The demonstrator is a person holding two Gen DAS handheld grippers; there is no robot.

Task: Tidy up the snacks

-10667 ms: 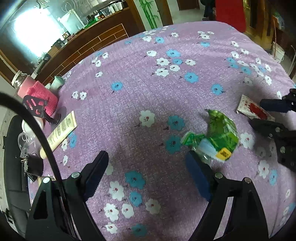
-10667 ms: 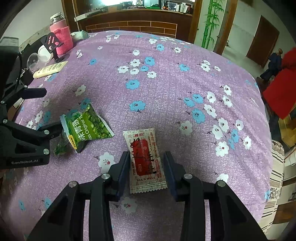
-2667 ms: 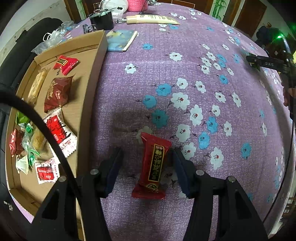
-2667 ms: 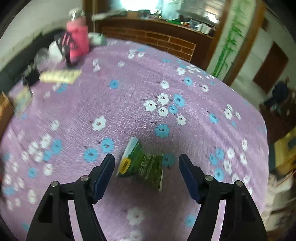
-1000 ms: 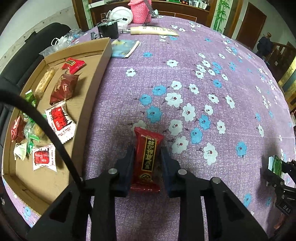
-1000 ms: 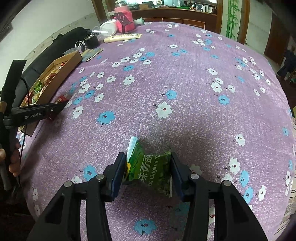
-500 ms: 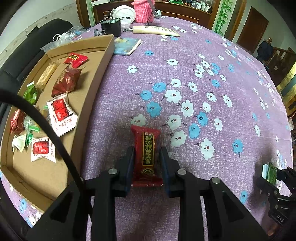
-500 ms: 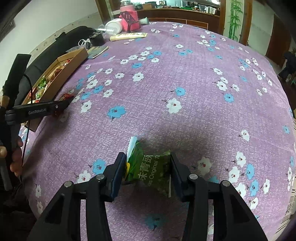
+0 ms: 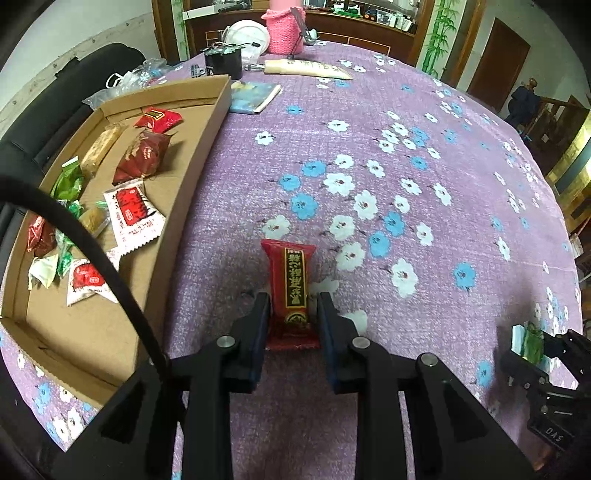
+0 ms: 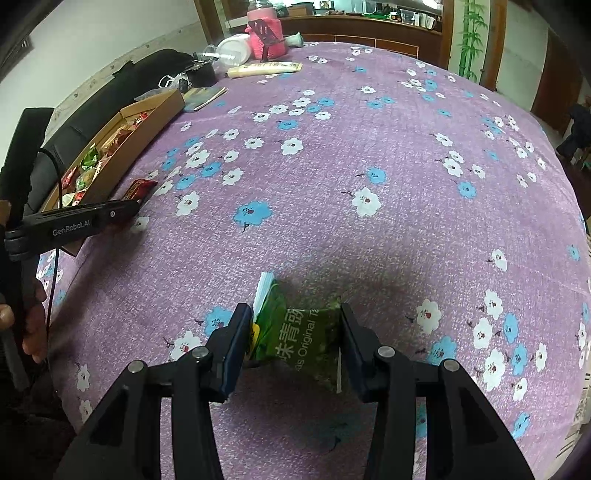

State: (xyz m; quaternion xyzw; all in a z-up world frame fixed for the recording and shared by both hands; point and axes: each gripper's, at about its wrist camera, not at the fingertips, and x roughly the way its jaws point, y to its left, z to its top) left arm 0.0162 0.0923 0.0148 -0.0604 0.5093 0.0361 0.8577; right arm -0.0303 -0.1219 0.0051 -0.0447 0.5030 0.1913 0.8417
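In the left wrist view my left gripper [image 9: 291, 310] is shut on a red snack bar [image 9: 290, 280] with a black and gold label, held above the purple flowered cloth [image 9: 369, 155]. Left of it lies a shallow cardboard tray [image 9: 207, 136] with several wrapped snacks inside. My right gripper [image 10: 291, 332] is shut on a green snack packet [image 10: 299, 336] with white lettering, lifted over its shadow on the cloth. From the right wrist view the left gripper [image 10: 133, 206] shows at the far left, the red bar [image 10: 139, 187] sticking out beside the tray [image 10: 144, 129].
At the table's far end stand a pink knitted jar cover [image 9: 286, 27], a white plate [image 9: 247, 35], a black cup [image 9: 223, 62], a cream tube [image 9: 306, 68] and a blue booklet [image 9: 253, 96]. A black chair [image 9: 66, 96] sits behind the tray. A hand [image 10: 33, 325] holds the left gripper's handle.
Both grippers keep their hold. The left gripper has lifted the red bar slightly off the cloth. The green packet has also risen a little, with the table seen from slightly higher.
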